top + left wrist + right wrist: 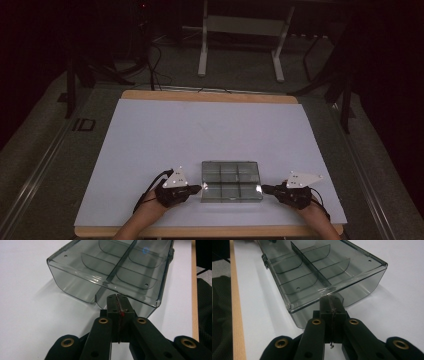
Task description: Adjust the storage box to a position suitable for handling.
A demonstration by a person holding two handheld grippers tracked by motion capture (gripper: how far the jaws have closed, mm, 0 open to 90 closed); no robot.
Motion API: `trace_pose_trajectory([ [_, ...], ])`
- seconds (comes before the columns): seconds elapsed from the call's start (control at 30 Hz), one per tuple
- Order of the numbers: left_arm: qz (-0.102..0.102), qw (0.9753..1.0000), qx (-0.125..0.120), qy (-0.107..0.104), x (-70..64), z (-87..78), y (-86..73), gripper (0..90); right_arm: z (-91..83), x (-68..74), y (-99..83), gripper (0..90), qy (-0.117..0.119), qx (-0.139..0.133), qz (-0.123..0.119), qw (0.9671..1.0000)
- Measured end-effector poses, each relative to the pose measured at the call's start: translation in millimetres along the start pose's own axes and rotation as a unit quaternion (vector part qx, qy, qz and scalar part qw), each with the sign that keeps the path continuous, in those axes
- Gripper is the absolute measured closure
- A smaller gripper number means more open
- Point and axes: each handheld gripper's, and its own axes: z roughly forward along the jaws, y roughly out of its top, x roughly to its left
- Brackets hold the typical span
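Smoky plastic box [231,181] sits between both closed tools, left [200,188] and right [263,189], touching its ends.

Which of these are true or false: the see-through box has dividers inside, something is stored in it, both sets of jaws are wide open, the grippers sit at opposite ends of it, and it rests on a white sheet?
1. The smoky transparent plastic box has dividers splitting it into compartments. True.
2. Its compartments hold small parts. False: they look empty.
3. Both sets of jaws are wide open. False: the left gripper and the right gripper each have their jaws pressed together at the box's end wall.
4. The grippers sit at opposite ends of the box. True.
5. The box rests on a white sheet over a wooden table. True.
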Motion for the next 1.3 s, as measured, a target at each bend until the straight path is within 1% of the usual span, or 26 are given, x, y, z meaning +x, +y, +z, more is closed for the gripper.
trace_pose_trajectory([
  [0.07,0.001,1.0,0.002,0.001,-0.6,-0.1,0.5,90.0,-0.2,-0.8,-0.4,90.0,0.005,0.0,0.003,1.0],
  [0.13,-0.001,1.0,0.003,0.0,-0.4,-0.2,0.7,90.0,-0.2,-0.4,-0.3,90.0,0.004,0.0,0.002,1.0],
  [0.2,0.002,1.0,0.004,0.003,-1.4,-0.3,1.4,90.0,-0.2,-0.4,-0.2,90.0,0.004,0.001,0.001,1.0],
  [0.27,0.0,1.0,-0.002,-0.005,-2.0,-1.2,2.0,90.0,-0.5,-0.5,-0.1,90.0,0.007,-0.001,0.002,1.0],
  [0.3,0.0,1.0,-0.002,-0.005,-2.0,-1.2,2.0,90.0,-0.5,-0.5,-0.1,90.0,0.007,-0.001,0.002,1.0],
  [0.33,0.005,1.0,-0.006,-0.004,-4.0,-1.7,4.0,90.0,-1.2,-0.6,0.2,90.0,0.014,-0.007,0.005,0.9999],
  [0.37,0.008,1.0,-0.004,-0.002,-4.2,-1.8,5.0,90.0,-1.6,0.1,2.1,90.0,0.015,-0.013,0.002,0.9998],
  [0.4,0.009,1.0,-0.002,0.001,-4.0,-1.9,6.2,89.9,-1.5,0.7,3.2,90.0,0.01,-0.01,0.001,0.9999],
  [0.43,0.005,1.0,-0.005,0.005,-3.5,-2.0,6.9,89.4,-1.4,1.0,4.3,90.0,0.007,-0.009,-0.003,0.9999],
  [0.47,0.002,0.9999,-0.006,0.01,-2.6,-2.1,7.7,83.6,-1.6,1.1,5.0,87.2,0.006,-0.012,-0.001,0.9999],
  [0.53,-0.007,0.9997,-0.01,0.021,0.1,-3.0,9.0,71.5,-2.4,0.1,6.0,78.4,-0.001,-0.018,0.007,0.9998],
  [0.57,-0.008,0.9995,-0.014,0.025,0.6,-3.7,9.9,68.6,-3.0,-0.6,6.3,76.0,-0.004,-0.021,0.007,0.9997],
  [0.6,-0.006,0.9995,-0.017,0.027,0.6,-4.4,10.9,64.7,-3.7,-1.0,6.9,71.1,-0.007,-0.023,0.01,0.9997],
  [0.63,-0.007,0.9995,-0.021,0.025,0.8,-4.6,12.2,62.9,-4.3,-1.1,7.8,66.8,-0.011,-0.028,0.01,0.9995],
  [0.67,-0.006,0.9994,-0.022,0.027,0.9,-5.3,13.6,61.0,-5.0,-1.2,8.9,66.1,-0.015,-0.031,0.01,0.9994],
  [0.73,0.001,0.9993,-0.024,0.029,1.0,-6.5,16.5,60.8,-6.1,-1.2,11.1,62.7,-0.019,-0.038,0.009,0.9991],
  [0.77,0.002,0.9992,-0.027,0.031,1.0,-7.1,17.8,60.2,-6.3,-1.5,12.2,62.6,-0.022,-0.041,0.007,0.9989],
  [0.8,0.003,0.9991,-0.027,0.032,1.5,-7.6,18.9,59.1,-6.4,-1.9,13.4,61.6,-0.019,-0.041,0.009,0.9989],
  [0.9,0.008,0.9987,-0.031,0.041,3.2,-9.1,20.9,59.0,-6.0,-1.7,16.6,59.3,-0.023,-0.044,0.001,0.9988],
  [0.97,0.011,0.9982,-0.036,0.046,3.3,-9.8,21.1,58.9,-5.8,-1.3,18.8,59.3,-0.025,-0.044,-0.003,0.9987],
  [1.1,0.013,0.9982,-0.038,0.043,5.2,-10.8,23.9,59.1,-5.5,-1.4,23.1,59.1,-0.027,-0.043,-0.009,0.9987],
  [1.23,0.015,0.998,-0.043,0.044,6.6,-11.9,28.8,59.3,-7.0,-1.3,28.5,58.6,-0.029,-0.049,-0.017,0.9982],
  [1.3,0.016,0.9979,-0.044,0.045,7.1,-12.2,30.8,59.8,-7.8,-2.0,31.1,58.6,-0.028,-0.052,-0.016,0.9981],
])
